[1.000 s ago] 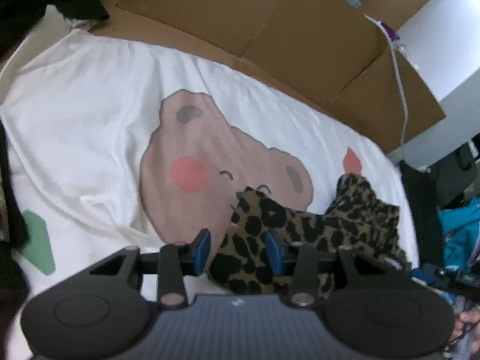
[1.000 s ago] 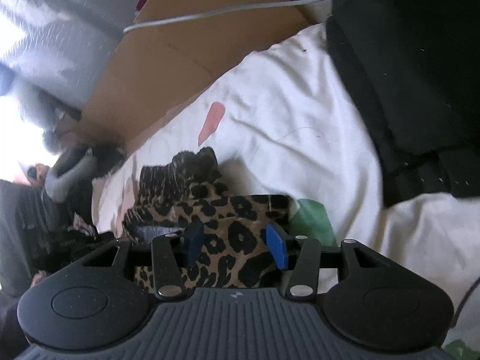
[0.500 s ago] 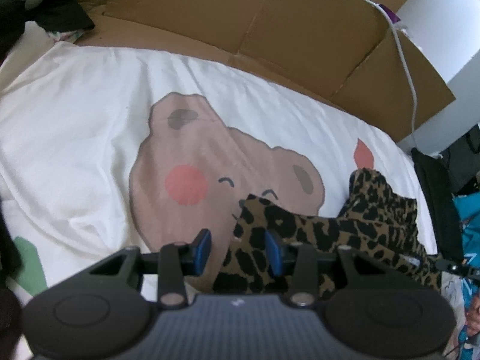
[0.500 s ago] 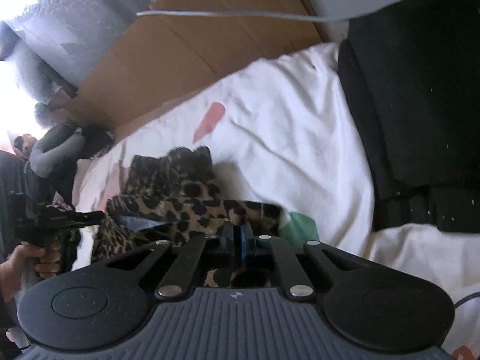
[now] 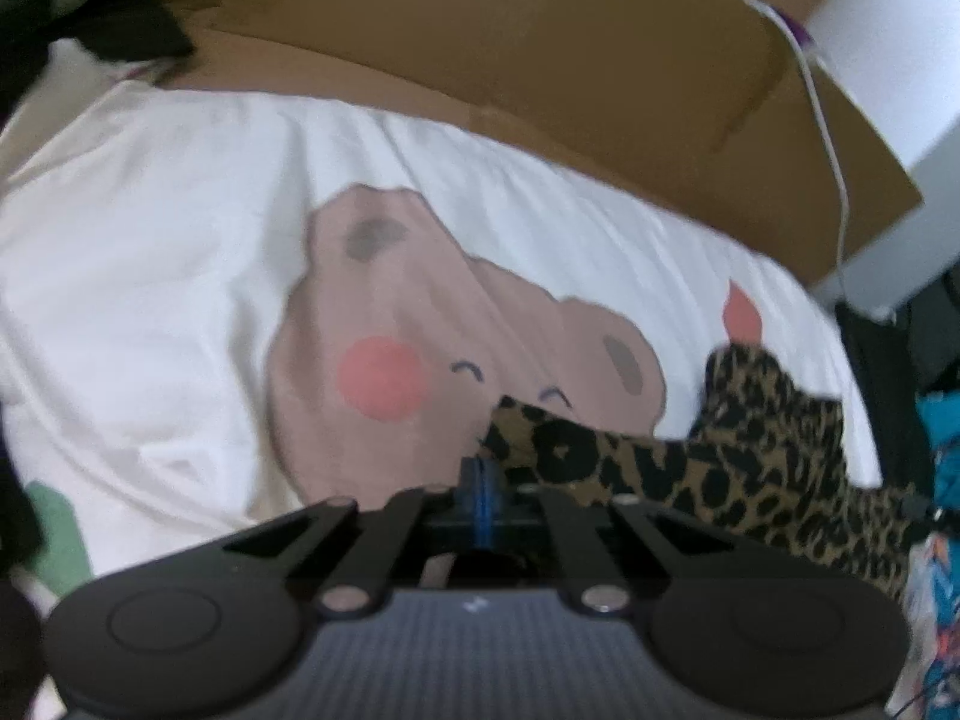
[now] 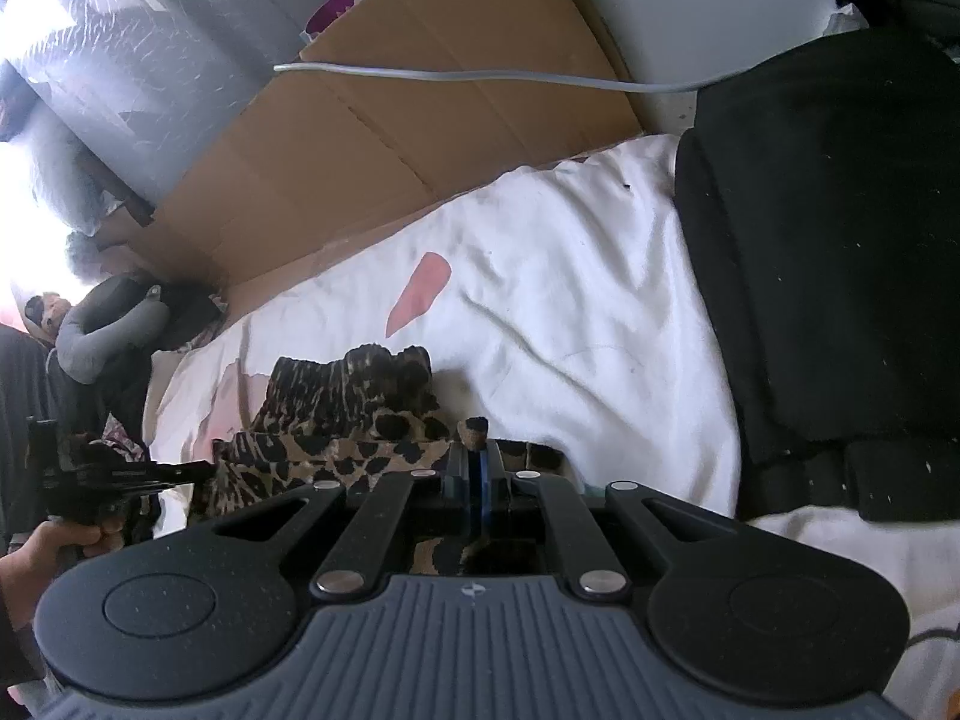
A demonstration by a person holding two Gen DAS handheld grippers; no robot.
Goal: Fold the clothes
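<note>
On top of a white bed sheet [image 5: 150, 300] with a big brown bear face [image 5: 420, 360] printed on it lay a leopard-spotted piece of clothing [image 5: 750, 468], all bunched up. It sat over the bear's right side, near a small pink mark [image 5: 743, 315]. The left gripper [image 5: 480, 480] was pinched tight on the near left edge of the spotted cloth. The right gripper [image 6: 477, 474] was pinched tight on another edge, and a little bit of cloth poked up between its blue pads. Flat brown cardboard [image 6: 390, 138] stood behind the bed. A black pile of fabric [image 6: 840, 240] lay on the sheet beside it. A white cable [image 5: 831, 138] hung over the cardboard.
</note>
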